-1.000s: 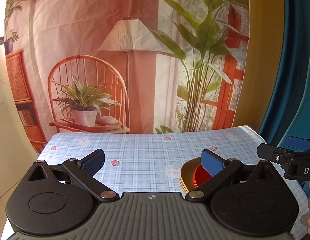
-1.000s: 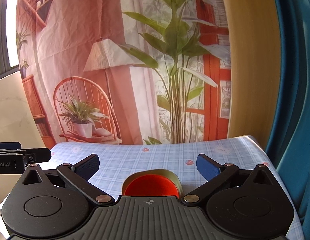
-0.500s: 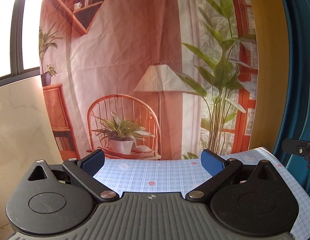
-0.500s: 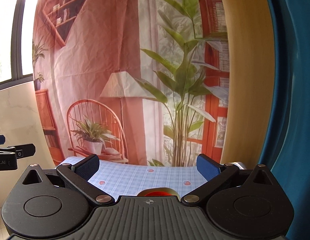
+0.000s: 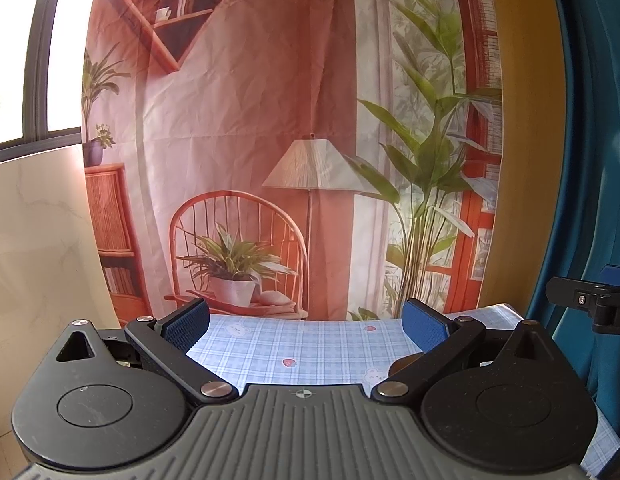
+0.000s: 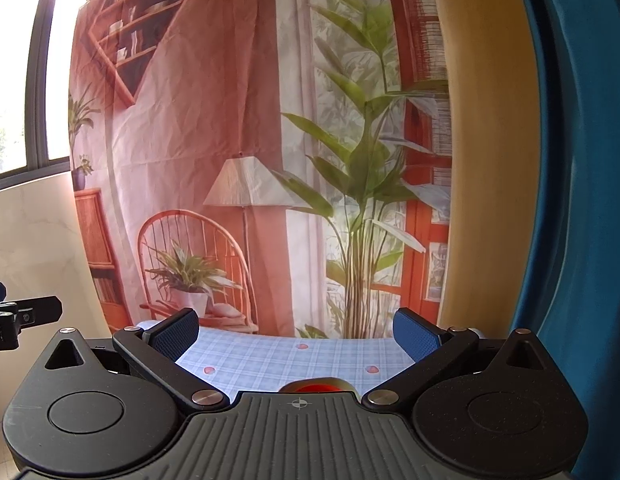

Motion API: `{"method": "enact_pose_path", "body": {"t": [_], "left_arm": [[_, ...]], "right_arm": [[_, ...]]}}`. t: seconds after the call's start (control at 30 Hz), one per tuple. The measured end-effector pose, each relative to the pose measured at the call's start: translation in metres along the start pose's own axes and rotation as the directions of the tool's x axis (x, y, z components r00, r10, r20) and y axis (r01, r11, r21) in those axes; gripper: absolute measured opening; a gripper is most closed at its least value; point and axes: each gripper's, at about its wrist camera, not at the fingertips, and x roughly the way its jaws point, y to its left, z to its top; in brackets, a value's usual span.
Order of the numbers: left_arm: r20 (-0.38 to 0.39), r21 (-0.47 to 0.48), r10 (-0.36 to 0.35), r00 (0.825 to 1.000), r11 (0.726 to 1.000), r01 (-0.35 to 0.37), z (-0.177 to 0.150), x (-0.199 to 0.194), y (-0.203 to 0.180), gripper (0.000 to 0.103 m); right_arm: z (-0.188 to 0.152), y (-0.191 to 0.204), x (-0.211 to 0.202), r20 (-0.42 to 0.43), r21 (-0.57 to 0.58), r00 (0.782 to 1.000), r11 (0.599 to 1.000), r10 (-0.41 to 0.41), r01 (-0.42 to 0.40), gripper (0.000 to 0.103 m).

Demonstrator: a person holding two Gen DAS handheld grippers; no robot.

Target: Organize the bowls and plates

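Both tools have tilted upward over the last second: the stacked dishes that filled the lower centre of the right wrist view then are now a sliver at the bottom edge, and in the left wrist view the backdrop occupies most of the frame.

Left tool [image 5: 306, 320]: jaws spread wide, nothing between the pads. Right tool [image 6: 296, 330]: jaws spread wide, nothing held.

Task item: one red bowl [image 6: 316, 388] nested in a tan outer dish [image 6: 346, 383], directly below and ahead of the right tool, resting on the checked surface [image 6: 290, 354]. From the left tool, a tan edge shows behind its right finger [image 5: 424, 326]; whether it is the same dish cannot be told.

Procedure, as judged: pitch the right tool down until the dish rim sits level between its pads, then advance. Close on the rim only, one pad inside and one outside, keeping the stack flat.

Count: one red bowl, one tan dish visible; further nested items cannot be determined. Two tools.
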Motion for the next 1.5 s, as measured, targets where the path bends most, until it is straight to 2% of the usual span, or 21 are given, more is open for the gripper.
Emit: {"method": "enact_pose_path", "body": {"t": [1.5], "left_arm": [[-0.021, -0.012, -0.027, 0.999, 1.000, 0.027, -0.0043, 0.0020, 0.0072, 0.103]], "right_arm": [[-0.0031, -0.0049, -0.0029, -0.008, 0.005, 1.000, 1.000, -0.009, 0.009, 0.103]]}}
